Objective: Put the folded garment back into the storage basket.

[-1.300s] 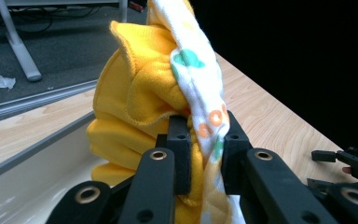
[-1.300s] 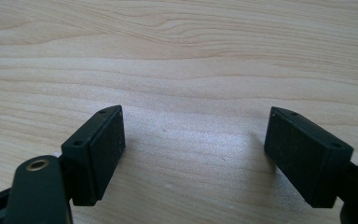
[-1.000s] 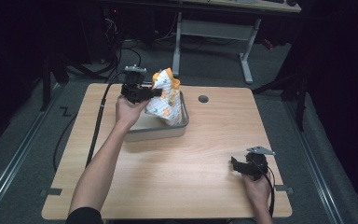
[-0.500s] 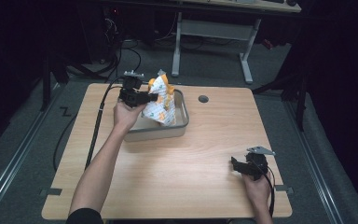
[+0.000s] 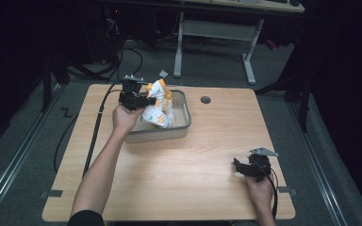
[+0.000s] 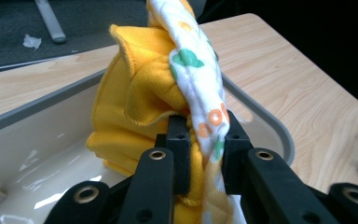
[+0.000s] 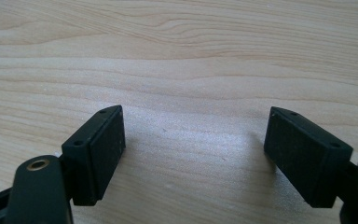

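Observation:
A bundle of cloths (image 5: 158, 109), one yellow (image 6: 135, 98) and one white with green and orange prints (image 6: 196, 70), hangs into a grey tub (image 5: 181, 129) at the table's back left. My left gripper (image 5: 147, 100) is shut on the cloths at the tub's left side; in the left gripper view its jaws pinch the fabric (image 6: 204, 154) between them. My right gripper (image 5: 238, 167) rests near the table's front right corner, open, with bare wood between its pads (image 7: 100, 154).
The tub's pale inside (image 6: 37, 154) lies below the bundle. A round cable hole (image 5: 205, 100) sits right of the tub. The left gripper's cable (image 5: 96, 127) trails off the table's left edge. A desk frame (image 5: 217, 28) stands beyond the table.
My left gripper has sunk with the cloths, bringing the bundle lower into the tub. The right gripper has stayed where it was.

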`<state>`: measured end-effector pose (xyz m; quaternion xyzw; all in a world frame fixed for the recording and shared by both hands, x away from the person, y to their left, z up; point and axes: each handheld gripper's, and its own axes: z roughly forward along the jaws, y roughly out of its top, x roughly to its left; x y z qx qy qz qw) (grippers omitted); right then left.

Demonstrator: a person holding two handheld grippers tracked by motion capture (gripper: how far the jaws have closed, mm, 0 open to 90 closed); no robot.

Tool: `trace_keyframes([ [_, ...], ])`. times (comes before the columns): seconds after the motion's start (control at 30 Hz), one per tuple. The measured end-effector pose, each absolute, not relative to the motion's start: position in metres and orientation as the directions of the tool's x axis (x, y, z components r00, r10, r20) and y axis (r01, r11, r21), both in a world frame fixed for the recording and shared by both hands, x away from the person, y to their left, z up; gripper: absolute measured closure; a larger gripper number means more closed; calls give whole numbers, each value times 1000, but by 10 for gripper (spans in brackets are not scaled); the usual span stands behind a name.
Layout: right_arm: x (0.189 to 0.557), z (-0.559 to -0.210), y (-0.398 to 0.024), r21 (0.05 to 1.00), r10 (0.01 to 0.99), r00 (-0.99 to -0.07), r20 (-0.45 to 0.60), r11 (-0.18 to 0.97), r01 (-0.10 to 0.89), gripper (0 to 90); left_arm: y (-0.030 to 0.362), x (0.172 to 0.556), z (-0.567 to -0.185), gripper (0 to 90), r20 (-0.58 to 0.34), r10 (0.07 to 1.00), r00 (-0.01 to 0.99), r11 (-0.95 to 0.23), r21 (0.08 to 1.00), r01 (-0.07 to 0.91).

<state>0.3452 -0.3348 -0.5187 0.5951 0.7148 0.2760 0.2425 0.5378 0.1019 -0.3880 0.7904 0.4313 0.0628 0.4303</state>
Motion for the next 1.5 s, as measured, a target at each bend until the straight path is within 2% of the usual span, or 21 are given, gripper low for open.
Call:
trace_keyframes([
  [0.33, 345, -519, -335, 683, 985, -174, -19, 140, 717, 208, 115, 538, -397, 782, -235, 771, 591, -275, 714, 644],
  [0.97, 345, -519, -335, 683, 984, -175, -18, 140, 717, 209, 113, 543, -410, 781, -169, 810, 562, -327, 666, 671],
  [1.23, 345, -519, -335, 683, 984, -175, -17, 139, 717, 209, 108, 544, -402, 781, -218, 795, 566, -282, 693, 663],
  [1.4, 345, -519, -335, 683, 984, -175, -17, 139, 717, 210, 107, 547, -404, 781, -198, 801, 565, -301, 683, 666],
  [1.5, 345, -519, -335, 683, 984, -177, -17, 140, 717, 210, 111, 548, -410, 781, -146, 819, 554, -334, 664, 669],
])
